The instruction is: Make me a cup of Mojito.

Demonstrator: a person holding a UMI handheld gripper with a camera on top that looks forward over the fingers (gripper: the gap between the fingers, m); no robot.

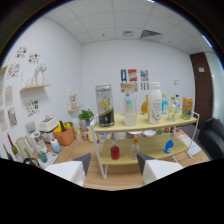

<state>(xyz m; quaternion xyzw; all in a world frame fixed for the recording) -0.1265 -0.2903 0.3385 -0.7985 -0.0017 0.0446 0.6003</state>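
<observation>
**A:** Where are the things for the Mojito now?

**B:** I see them on the two-level rack (pixel 192 121), straight ahead at twelve o'clock and beyond the fingers. On its upper shelf stand a dark tall can-like container (pixel 105 105), then a clear bottle (pixel 130 106) beside it, then a white bottle (pixel 155 103), and further toward two o'clock some smaller bottles and a yellow box (pixel 187 107). On the lower level there is a small red bottle (pixel 115 151) and a blue thing (pixel 168 146). Which of them belongs to the recipe I cannot tell; the labels are too small for me.

**A:** And your gripper?

**B:** The gripper (pixel 113 162) is open wide, with a large gap between the two fingers, and it holds nothing. The fingers hang above the wooden counter (pixel 120 175), well apart from the rack.

**A:** So how much is done?

**B:** In my judgement, almost nothing. I find no cup that is clearly the drink's cup and nothing poured, so the choosing, the pouring and the mixing are all left.

**A:** Anything else around?

**B:** At nine o'clock an orange basket (pixel 65 136) with yellow things, a green plant (pixel 86 116) near it, and a wall shelf (pixel 35 87) higher up.
</observation>
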